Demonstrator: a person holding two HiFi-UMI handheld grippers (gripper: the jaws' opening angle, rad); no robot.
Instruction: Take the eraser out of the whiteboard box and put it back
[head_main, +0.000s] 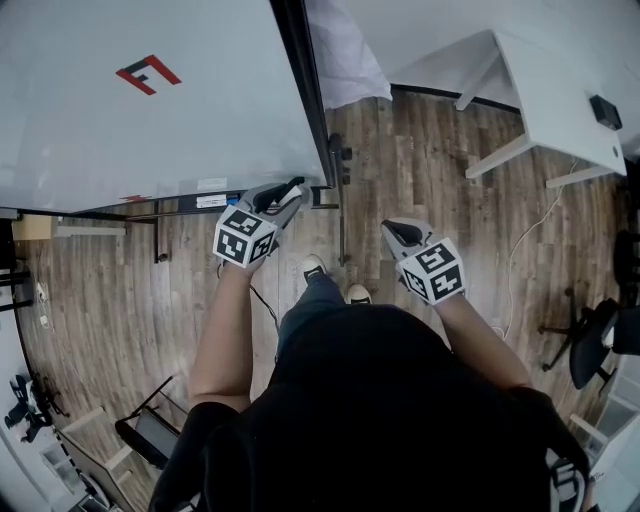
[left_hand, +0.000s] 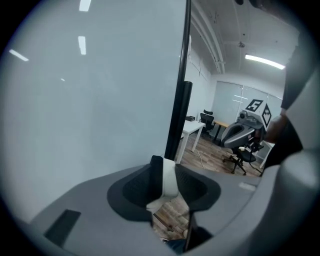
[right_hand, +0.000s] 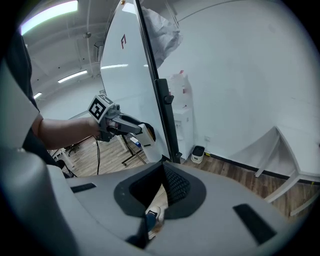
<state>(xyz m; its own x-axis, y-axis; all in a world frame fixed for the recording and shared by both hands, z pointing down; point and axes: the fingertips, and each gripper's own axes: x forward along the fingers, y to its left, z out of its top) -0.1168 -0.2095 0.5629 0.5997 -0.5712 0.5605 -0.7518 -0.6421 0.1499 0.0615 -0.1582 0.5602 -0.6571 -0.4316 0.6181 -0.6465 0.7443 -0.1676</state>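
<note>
My left gripper (head_main: 288, 195) is shut on the eraser (head_main: 282, 203), a white block with a black side, held just off the whiteboard's (head_main: 150, 100) lower right corner. In the left gripper view the eraser (left_hand: 171, 182) stands upright between the dark pads, with the board's surface (left_hand: 90, 100) close on the left. A narrow ledge (head_main: 180, 205) runs under the board; I cannot make out the box itself. My right gripper (head_main: 397, 232) hangs to the right over the floor, jaws together with nothing in them. From the right gripper view (right_hand: 162, 172) the left gripper (right_hand: 142, 129) shows with the eraser (right_hand: 146, 135).
The board's black frame post (head_main: 335, 170) stands between the two grippers. A white table (head_main: 560, 90) is at the far right, an office chair (head_main: 600, 340) nearer on the right. The person's shoes (head_main: 313, 266) rest on the wood floor below the grippers.
</note>
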